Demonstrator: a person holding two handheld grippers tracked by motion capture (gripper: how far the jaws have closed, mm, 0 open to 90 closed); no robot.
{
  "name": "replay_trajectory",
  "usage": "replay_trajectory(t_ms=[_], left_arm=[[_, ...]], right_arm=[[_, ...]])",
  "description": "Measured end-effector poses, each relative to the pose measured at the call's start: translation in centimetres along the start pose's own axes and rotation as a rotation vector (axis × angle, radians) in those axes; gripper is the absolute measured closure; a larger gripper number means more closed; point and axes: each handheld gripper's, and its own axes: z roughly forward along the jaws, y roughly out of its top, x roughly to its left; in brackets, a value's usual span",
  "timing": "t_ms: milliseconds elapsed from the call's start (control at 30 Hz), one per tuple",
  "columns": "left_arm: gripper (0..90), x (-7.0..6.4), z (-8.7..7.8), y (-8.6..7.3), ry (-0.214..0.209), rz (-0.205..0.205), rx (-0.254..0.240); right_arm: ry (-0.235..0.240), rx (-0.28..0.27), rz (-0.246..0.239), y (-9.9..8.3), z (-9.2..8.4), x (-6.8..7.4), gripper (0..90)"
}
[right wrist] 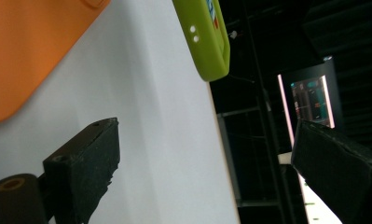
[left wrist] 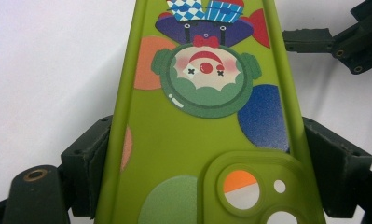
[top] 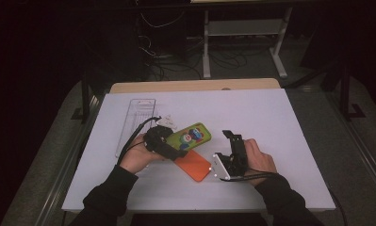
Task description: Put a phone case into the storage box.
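A green phone case (top: 191,135) printed with a clown lies slanted at the middle of the white table (top: 270,113). My left gripper (top: 169,141) is shut on its near end. In the left gripper view the green case (left wrist: 197,130) runs up between both black jaws, and the pads press its two long edges beside the camera cut-out. An orange phone case (top: 193,165) lies flat, partly under the green one. To their right my right gripper (top: 232,137) stands open with nothing in it. In the right gripper view its jaws (right wrist: 207,168) are wide apart, with the orange case (right wrist: 30,46) and the green case (right wrist: 207,37) beyond them.
A clear plastic tray (top: 136,117) lies at the back left of the table. A wooden board edge (top: 195,86) runs along the far side. Beyond it, on the dark floor, are cables and a white table frame (top: 242,28). The right gripper's jaws (left wrist: 347,42) appear at the top right of the left gripper view.
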Motion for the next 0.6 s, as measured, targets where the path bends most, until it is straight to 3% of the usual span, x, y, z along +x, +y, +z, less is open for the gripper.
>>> replay_trajectory(t_ms=[100, 133, 200, 267, 333, 433, 600], left_arm=[[15.0, -0.1, 0.1, 0.0, -0.001, 0.004, 0.003], [15.0, 0.0, 0.0, 0.1, -0.003, 0.017, 0.017], [15.0, -0.1, 0.1, 0.1, -0.007, 0.012, 0.012], [15.0, -0.3, 0.3, 0.2, -0.009, 0.001, -0.001], [15.0, -0.5, 0.4, 0.2, -0.01, -0.012, -0.016], [15.0, -0.5, 0.3, 0.3, -0.011, 0.011, -0.001], [15.0, -0.7, 0.4, 0.4, -0.018, 0.012, 0.001]], right_arm=[[-0.019, 0.0, -0.012, 0.3, 0.0, 0.4, 7.9], [-0.037, -0.006, -0.04, 0.4, -0.1, 0.4, 8.2], [-0.026, -0.007, -0.048, 0.6, 0.0, 0.8, 9.0], [-0.049, -0.021, -0.091, 1.0, 0.1, 0.9, 10.3], [-0.061, -0.028, -0.101, 1.2, 0.2, 1.2, 11.5], [-0.076, -0.031, -0.105, 1.5, 0.2, 1.3, 12.6], [-0.1, -0.063, -0.16, 2.4, 0.3, 1.3, 14.5]])
